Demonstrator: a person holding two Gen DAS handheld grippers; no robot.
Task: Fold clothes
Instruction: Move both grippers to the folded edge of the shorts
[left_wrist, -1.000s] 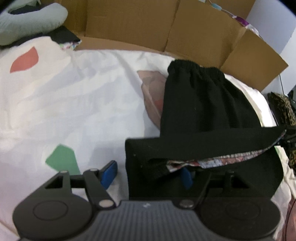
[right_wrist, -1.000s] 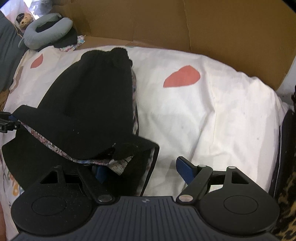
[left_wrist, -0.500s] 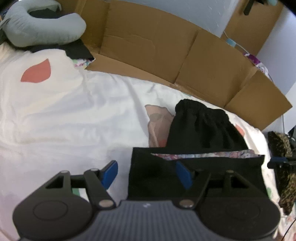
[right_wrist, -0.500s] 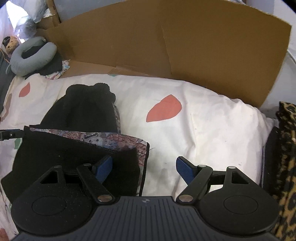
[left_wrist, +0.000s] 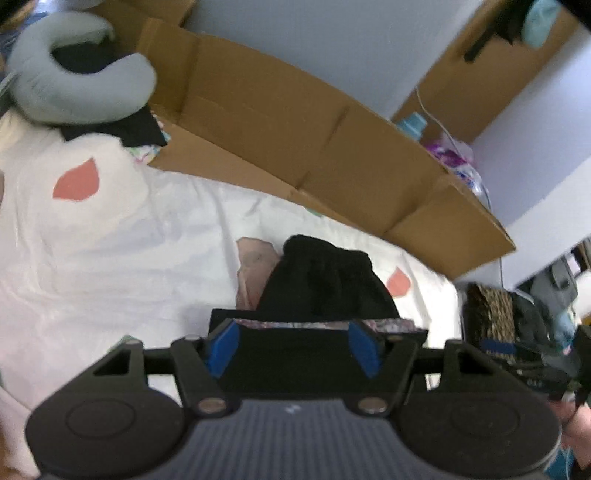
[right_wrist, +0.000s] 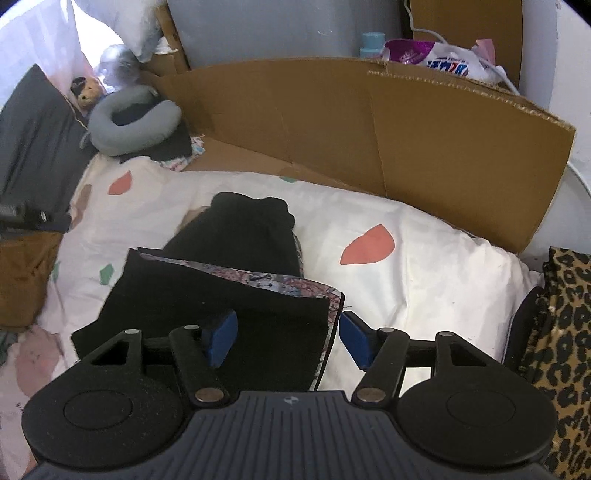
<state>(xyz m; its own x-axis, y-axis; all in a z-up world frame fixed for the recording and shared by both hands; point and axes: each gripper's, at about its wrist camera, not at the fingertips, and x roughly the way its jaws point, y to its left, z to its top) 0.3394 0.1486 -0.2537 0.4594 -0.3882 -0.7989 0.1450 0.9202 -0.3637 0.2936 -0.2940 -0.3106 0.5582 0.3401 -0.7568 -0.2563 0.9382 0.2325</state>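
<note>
A black garment (left_wrist: 321, 280) with a gathered waistband at its far end lies on the white bedcover (left_wrist: 110, 240). Its near part is folded over, showing a strip of patterned lining (right_wrist: 273, 282) along the fold. My left gripper (left_wrist: 292, 349) hovers open above the folded near part, with nothing between its blue pads (left_wrist: 221, 350). In the right wrist view, my right gripper (right_wrist: 288, 339) is open too, over the right edge of the black garment (right_wrist: 236, 236); its left pad (right_wrist: 221, 336) is above the cloth and its right pad is above the bedcover.
A brown cardboard wall (right_wrist: 406, 147) runs along the far side of the bed. A grey neck pillow (left_wrist: 74, 92) sits on dark cloth at the far left. Leopard-print fabric (right_wrist: 565, 332) lies at the right edge, past the bedcover.
The lifted hem, stretched between both grippers a second ago, now lies flat on the garment. Both grippers have let it go and drawn back and upward.
</note>
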